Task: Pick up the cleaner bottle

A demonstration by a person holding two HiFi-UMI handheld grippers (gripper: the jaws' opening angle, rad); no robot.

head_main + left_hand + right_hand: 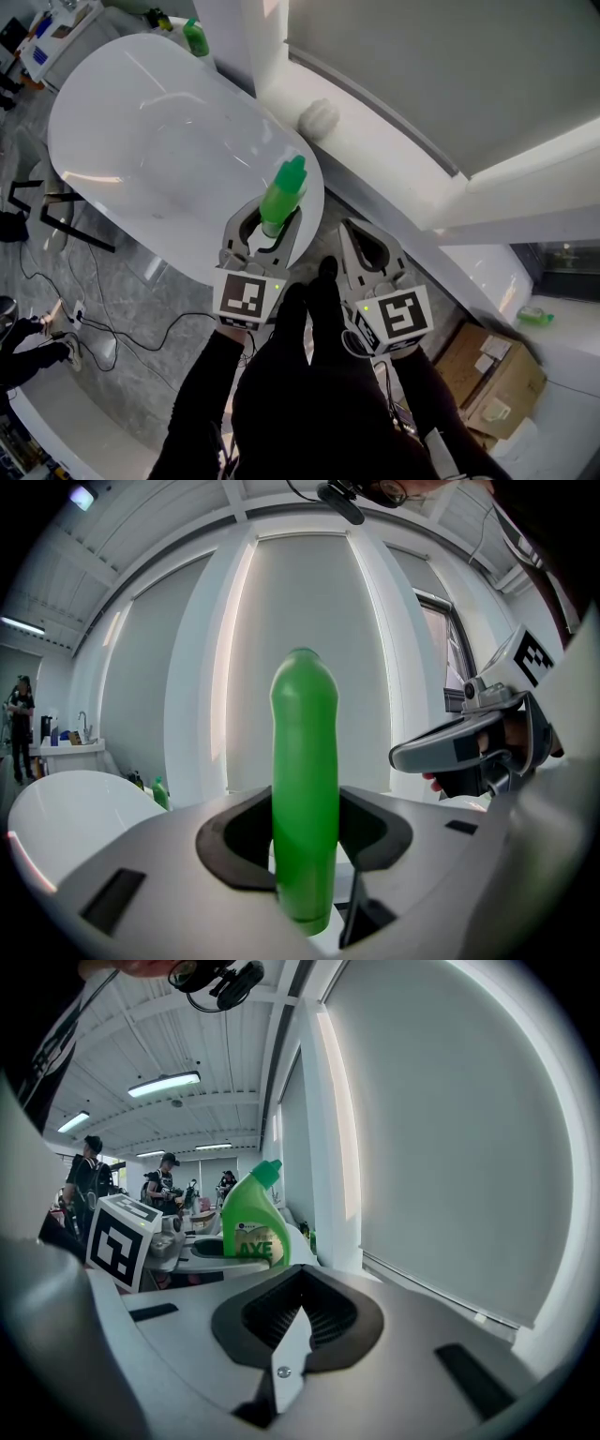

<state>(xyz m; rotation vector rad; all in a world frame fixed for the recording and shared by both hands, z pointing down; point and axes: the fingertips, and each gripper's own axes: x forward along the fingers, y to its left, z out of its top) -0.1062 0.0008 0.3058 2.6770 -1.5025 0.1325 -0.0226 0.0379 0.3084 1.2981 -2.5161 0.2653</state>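
The white bathtub [112, 112] spreads left of and beyond the left claw [269, 217], with open floor [141, 309] to that claw's left. This claw grips the green cleaner bottle [281, 195] upright over the tub's near rim. Just right of it, the right claw [349, 231] is closed and empty, with the window ledge [394, 192] close ahead. There are two claws and two green bottles; the second bottle [195, 37] stands far beyond the left claw.

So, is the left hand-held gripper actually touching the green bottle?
Touching. In the left gripper view, both pads of the left hand-held gripper press against the sides of the green cleaner bottle, with no gap showing.
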